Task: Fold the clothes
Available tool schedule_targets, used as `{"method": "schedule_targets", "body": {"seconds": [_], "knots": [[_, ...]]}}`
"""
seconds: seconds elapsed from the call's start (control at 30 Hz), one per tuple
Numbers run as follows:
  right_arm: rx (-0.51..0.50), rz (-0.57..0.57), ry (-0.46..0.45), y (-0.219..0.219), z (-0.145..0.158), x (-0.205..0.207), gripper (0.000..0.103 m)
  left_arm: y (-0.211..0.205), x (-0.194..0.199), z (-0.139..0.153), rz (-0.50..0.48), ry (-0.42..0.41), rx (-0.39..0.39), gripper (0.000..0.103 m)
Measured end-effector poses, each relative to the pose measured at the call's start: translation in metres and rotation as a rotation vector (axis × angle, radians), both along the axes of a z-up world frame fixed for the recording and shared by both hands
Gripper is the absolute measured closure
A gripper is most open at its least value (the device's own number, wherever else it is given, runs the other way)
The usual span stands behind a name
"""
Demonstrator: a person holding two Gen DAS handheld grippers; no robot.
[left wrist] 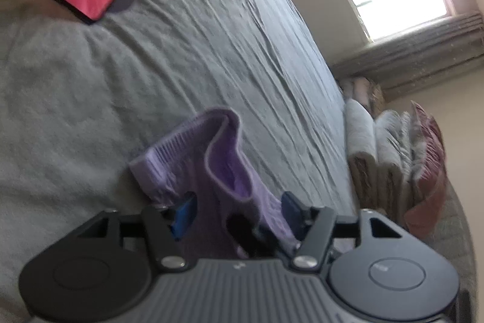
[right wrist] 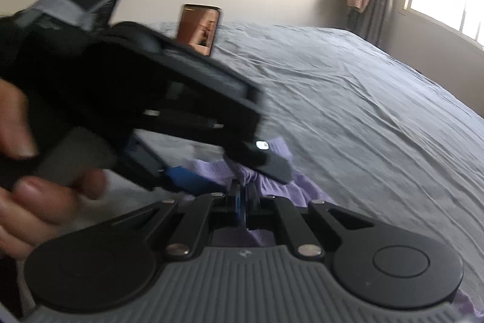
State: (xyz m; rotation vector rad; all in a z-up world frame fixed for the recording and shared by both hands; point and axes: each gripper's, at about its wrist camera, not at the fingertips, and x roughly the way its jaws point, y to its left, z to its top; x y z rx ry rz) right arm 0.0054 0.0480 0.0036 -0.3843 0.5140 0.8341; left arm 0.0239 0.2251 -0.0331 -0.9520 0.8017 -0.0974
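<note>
Ribbed lilac sock (left wrist: 193, 159) on wrinkled sheet (left wrist: 242, 35)

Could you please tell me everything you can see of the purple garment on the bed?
The purple garment is a small lilac knit piece with a ribbed band and a darker edge trim. It lies bunched and loosely folded on the grey bedsheet, one open fold standing up. It sits between the open fingers of the left gripper, whose blue pads flank it. The right gripper has its jaws together on the cloth, which shows in front of and under them. What kind of garment it is cannot be told.
</note>
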Motion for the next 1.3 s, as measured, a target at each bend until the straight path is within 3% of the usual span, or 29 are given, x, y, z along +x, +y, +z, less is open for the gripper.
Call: {"method": "schedule_targets", "body": {"seconds": [0.1,0.13,0.23,0.3,0.33,0.6,0.73,0.87,0.9,0.97,1.1,1.3], "knots": [[0.000,-0.001,-0.005,0.002,-0.002,-0.008,0.101,-0.002,0.000,-0.001,0.038,0.029,0.070,0.095],[-0.007,-0.010,-0.011,0.001,-0.004,-0.010,0.101,-0.002,0.000,-0.001,0.047,0.043,0.086,0.097],[-0.038,-0.045,-0.039,-0.005,-0.008,-0.017,0.090,-0.001,-0.003,0.004,0.084,0.042,0.130,0.097],[-0.072,-0.088,-0.085,-0.016,-0.011,-0.027,0.071,0.007,-0.009,0.008,0.094,0.023,0.140,0.097],[-0.088,-0.104,-0.102,-0.022,-0.014,-0.030,0.066,0.008,-0.010,0.011,0.097,0.014,0.143,0.097],[-0.208,-0.186,-0.176,-0.052,-0.035,-0.043,0.066,0.009,-0.014,0.020,0.119,-0.034,0.119,0.097],[-0.232,-0.165,-0.208,-0.049,-0.040,-0.053,0.066,0.005,-0.015,0.027,0.140,-0.077,0.091,0.097],[-0.288,-0.175,-0.303,-0.043,-0.047,-0.061,0.069,-0.001,-0.016,0.030,0.165,-0.085,0.108,0.097],[-0.323,-0.198,-0.329,-0.043,-0.051,-0.058,0.089,-0.002,-0.017,0.030,0.174,-0.084,0.118,0.097],[-0.383,-0.259,-0.344,-0.050,-0.057,-0.047,0.103,-0.005,-0.019,0.033,0.187,-0.078,0.162,0.097],[-0.448,-0.369,-0.354,-0.079,-0.060,-0.032,0.103,-0.008,-0.017,0.033,0.189,-0.054,0.229,0.098],[-0.552,-0.462,-0.405,-0.125,-0.067,-0.015,0.102,-0.005,-0.014,0.024,0.178,-0.027,0.220,0.098]]}}
